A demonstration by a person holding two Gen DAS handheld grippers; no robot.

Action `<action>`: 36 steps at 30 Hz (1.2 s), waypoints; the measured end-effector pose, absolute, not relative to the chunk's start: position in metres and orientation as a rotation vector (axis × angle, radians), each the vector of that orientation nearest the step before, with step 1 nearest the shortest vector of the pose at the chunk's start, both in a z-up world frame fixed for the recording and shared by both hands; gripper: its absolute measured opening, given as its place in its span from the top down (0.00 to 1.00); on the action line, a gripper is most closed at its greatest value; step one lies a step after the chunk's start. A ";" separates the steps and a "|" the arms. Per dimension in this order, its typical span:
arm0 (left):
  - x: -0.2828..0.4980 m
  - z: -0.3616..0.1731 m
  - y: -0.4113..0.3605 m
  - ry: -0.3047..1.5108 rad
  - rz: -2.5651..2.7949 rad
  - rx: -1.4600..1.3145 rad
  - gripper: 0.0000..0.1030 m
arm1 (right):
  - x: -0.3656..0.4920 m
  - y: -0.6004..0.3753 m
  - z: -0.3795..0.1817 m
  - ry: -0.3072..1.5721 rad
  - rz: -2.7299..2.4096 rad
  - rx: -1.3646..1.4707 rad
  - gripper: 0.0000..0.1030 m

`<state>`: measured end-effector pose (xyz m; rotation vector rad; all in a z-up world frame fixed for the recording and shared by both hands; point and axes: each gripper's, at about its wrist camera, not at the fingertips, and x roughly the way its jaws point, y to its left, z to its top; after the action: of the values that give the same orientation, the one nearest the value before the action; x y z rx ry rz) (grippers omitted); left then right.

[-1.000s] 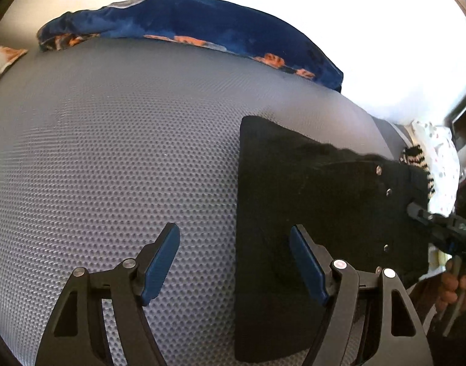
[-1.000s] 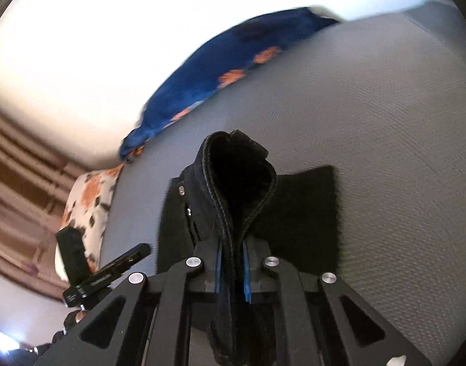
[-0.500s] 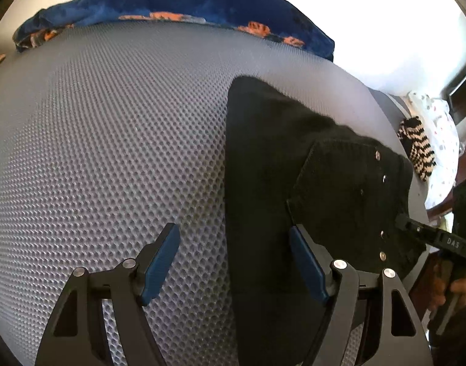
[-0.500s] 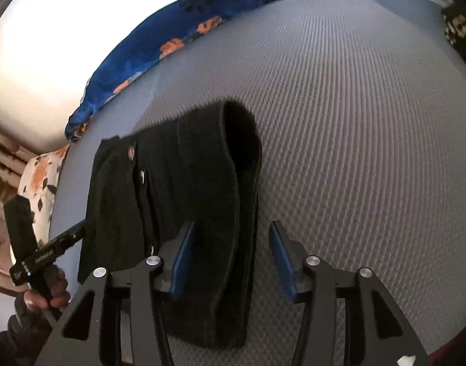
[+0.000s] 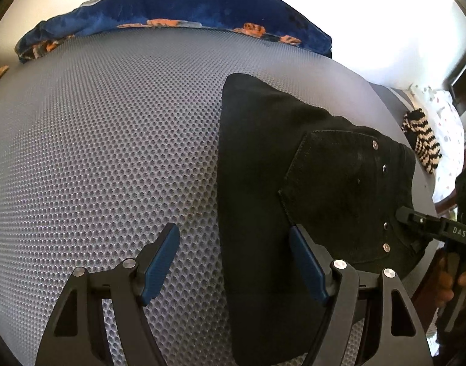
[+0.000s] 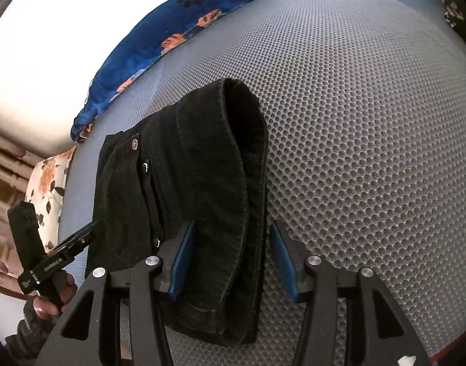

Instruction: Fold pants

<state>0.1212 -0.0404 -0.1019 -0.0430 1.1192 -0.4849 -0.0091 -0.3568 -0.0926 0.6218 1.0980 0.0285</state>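
Black pants point(image 5: 293, 164) lie folded into a compact stack on the grey mesh mattress point(image 5: 111, 152), back pocket and rivets facing up. My left gripper point(image 5: 233, 262) hovers open over the stack's left edge, one pad above bare mesh and the other above the cloth. My right gripper point(image 6: 233, 262) is open, and the rolled waistband end of the pants point(image 6: 220, 183) rests loose between its blue pads, with a gap on the right side. The right gripper's tip point(image 5: 431, 228) also shows at the stack's right end. A hand holds the left gripper point(image 6: 65, 256) at the left.
A blue blanket point(image 5: 187, 6) with orange prints runs along the mattress's far edge. A floral pillow point(image 6: 47, 183) lies past one end. A striped black-and-cream cloth point(image 5: 421, 143) and a white spotted cloth point(image 5: 446, 128) sit past the other end.
My right gripper has opened and let go of the pants fold, which has dropped onto the mattress. The right gripper sank lower. The left gripper shifted slightly toward the stack.
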 end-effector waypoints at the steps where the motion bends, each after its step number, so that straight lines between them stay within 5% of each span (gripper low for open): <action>1: 0.121 -0.102 -0.041 1.121 -0.491 -0.044 0.27 | -0.008 -0.356 -0.093 1.099 0.030 0.619 0.53; 17: 0.101 -0.108 -0.056 1.131 -0.582 -0.058 0.29 | -0.001 -0.353 -0.100 1.118 0.055 0.594 0.57; 26: 0.099 -0.100 -0.049 1.113 -0.583 -0.091 0.64 | 0.007 -0.344 -0.094 1.131 0.088 0.564 0.61; 36: 0.092 -0.097 -0.027 1.114 -0.519 -0.124 0.68 | 0.031 -0.325 -0.090 1.132 0.124 0.512 0.61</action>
<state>0.0922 -0.0272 -0.0973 -0.1241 1.1144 -0.5194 0.0309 -0.3250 -0.0898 0.5122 1.1319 0.1238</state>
